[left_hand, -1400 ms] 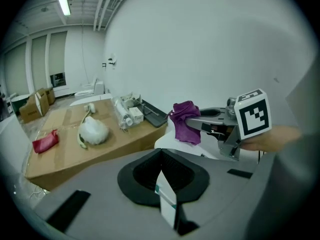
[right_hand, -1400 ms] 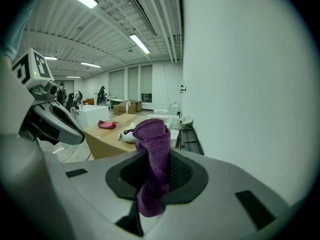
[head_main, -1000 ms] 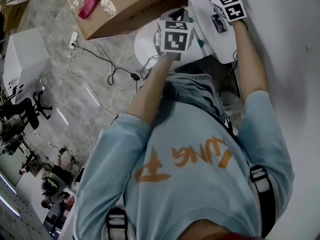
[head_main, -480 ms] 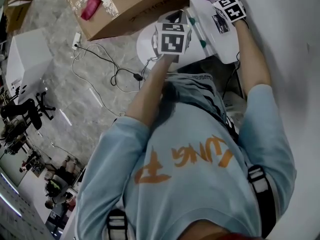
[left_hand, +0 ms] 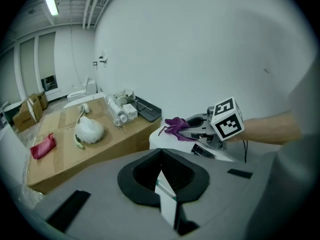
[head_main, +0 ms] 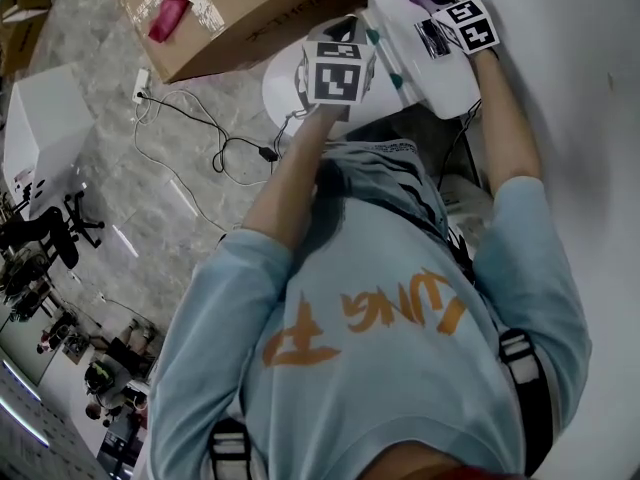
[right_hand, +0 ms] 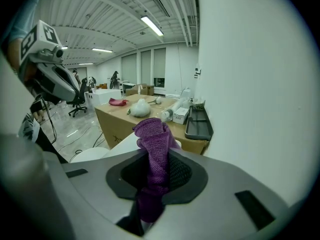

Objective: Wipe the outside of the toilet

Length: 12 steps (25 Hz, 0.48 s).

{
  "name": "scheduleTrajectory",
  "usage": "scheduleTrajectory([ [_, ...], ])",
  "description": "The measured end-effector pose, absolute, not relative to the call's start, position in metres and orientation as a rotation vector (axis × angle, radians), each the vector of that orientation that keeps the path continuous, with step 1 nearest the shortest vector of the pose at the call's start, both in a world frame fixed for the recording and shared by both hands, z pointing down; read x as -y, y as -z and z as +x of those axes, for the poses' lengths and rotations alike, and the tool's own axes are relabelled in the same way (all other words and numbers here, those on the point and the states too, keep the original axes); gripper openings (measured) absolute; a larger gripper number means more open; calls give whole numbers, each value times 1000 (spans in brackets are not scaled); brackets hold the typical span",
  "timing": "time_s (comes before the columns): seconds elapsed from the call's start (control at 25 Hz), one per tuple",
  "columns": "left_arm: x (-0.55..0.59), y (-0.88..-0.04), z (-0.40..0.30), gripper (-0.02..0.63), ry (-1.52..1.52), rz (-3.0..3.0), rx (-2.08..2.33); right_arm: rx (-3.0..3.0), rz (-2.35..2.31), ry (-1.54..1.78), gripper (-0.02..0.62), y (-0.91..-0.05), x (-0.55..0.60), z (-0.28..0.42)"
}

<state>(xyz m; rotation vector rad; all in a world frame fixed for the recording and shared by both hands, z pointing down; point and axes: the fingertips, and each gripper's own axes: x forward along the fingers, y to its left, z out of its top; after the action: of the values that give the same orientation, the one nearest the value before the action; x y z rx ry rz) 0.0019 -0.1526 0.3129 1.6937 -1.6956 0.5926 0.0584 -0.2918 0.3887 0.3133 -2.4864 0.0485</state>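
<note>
- What has the right gripper point(right_hand: 152, 160) got?
- Its jaws are clamped on a crumpled purple woven cloth point(right_hand: 153, 143), and the cloth bunches out past the tips.
- And where is that?
- Over the top of the white ceramic toilet point(head_main: 445, 88), at the far end of the tank, close to the white wall point(head_main: 570, 68). I cannot tell whether the cloth presses on the lid.
- The left gripper point(left_hand: 162, 184)?
- Its jaws are pressed together with nothing between them. It is held in the air on the bowl side, apart from the right one. A brown cardboard box point(head_main: 260, 18) stands just beside the toilet.
</note>
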Motion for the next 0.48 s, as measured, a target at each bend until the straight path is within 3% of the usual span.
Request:
scheduleTrajectory([
  [0.48,152,-318,7,25,-597,1704,1663,2486,481,-31,84,-389,278,99],
])
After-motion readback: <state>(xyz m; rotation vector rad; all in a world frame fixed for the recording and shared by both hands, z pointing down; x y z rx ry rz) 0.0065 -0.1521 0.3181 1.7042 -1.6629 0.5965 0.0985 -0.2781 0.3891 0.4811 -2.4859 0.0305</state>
